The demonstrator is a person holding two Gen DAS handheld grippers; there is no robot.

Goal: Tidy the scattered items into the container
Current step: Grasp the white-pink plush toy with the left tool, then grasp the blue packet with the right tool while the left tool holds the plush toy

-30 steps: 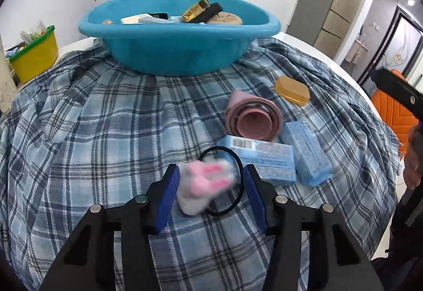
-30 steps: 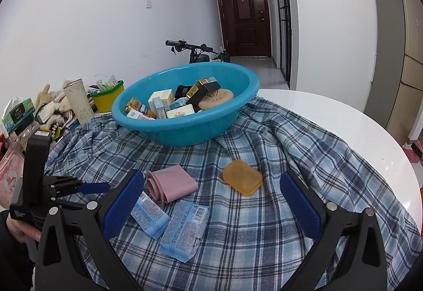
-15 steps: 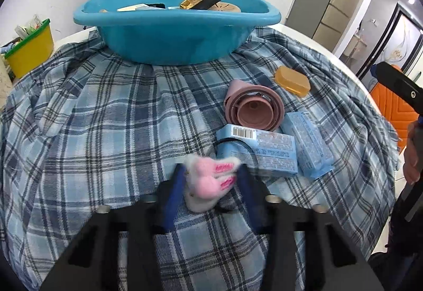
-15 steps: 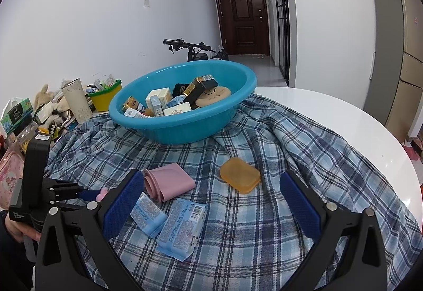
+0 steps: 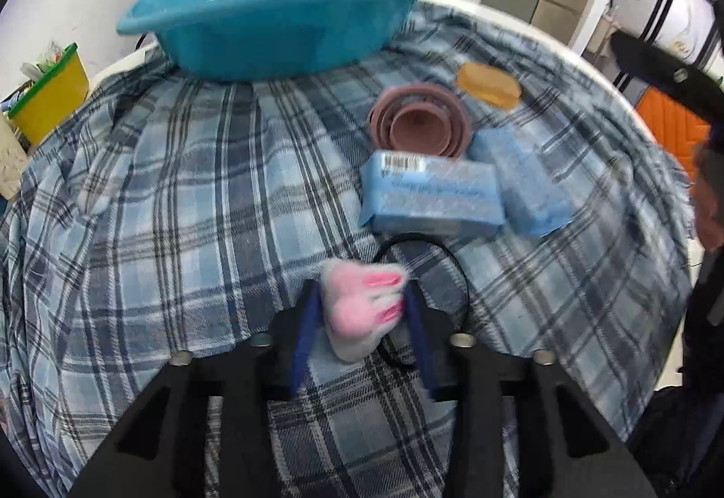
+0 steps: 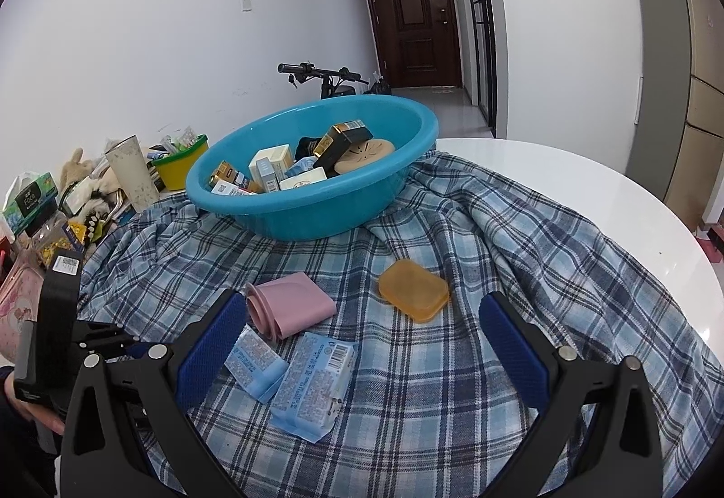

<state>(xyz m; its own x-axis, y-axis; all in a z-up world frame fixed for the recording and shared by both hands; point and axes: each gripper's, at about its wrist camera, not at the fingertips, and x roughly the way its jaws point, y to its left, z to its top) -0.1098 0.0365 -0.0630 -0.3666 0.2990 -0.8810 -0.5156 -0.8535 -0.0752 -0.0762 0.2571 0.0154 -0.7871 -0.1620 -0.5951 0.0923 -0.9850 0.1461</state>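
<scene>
Left wrist view: looks steeply down along its own claw [image 5: 362,317], close over the plaid cloth [image 5: 181,204]; blue basin [image 5: 280,9] at upper centre; image blurred. Right wrist view: shallower tilt, slightly farther back, basin [image 6: 312,199] at mid-frame, door beyond. Both views share the basin, cloth, and pink cup [image 5: 418,127] [image 6: 289,308].

White walls [image 6: 181,23], a dark door [image 6: 414,14] down the hall, grey cabinet [image 6: 656,59] right, bicycle [image 6: 326,79] behind the desk [image 6: 565,168].

No print is legible — only barcodes on the blue packets [image 6: 311,387]; the rest blurs.
</scene>
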